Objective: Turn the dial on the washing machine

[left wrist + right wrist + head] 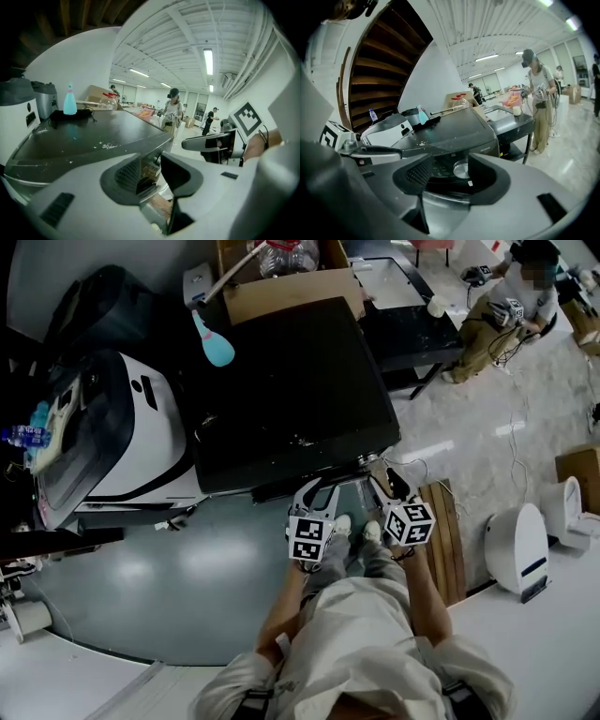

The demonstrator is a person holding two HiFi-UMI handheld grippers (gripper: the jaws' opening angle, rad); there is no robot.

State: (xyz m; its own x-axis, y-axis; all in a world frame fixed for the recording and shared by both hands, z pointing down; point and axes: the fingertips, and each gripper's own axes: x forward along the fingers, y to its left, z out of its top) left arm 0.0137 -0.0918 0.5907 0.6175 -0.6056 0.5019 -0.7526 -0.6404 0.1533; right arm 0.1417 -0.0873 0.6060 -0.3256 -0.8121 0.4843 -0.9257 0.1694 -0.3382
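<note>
While both grippers are held at the front of the washing machine (291, 390), neither has hold of anything. The left gripper (157, 176) has its jaws moderately apart, and only the machine's front edge shows through the gap. The right gripper (450, 171) is likewise part open and empty.

The dial (461, 168), a round silver knob, sits on the dark control panel along the machine's front edge, toward its right corner. In the right gripper view it lies in line with the gap between the jaws. It appears to be just beyond them and untouched, though the wide-angle view leaves contact uncertain.

In the head view the left gripper (314, 495) is at the machine's front edge and the right gripper (380, 476) is at its front right corner.

A light blue bottle (214, 343) stands on the machine's black lid near the rear left corner. A cardboard box (291, 282) is behind the machine, a white appliance (122, 427) is to its left, and a black table (412, 329) is to its right. A person (539, 89) stands beyond that table.
</note>
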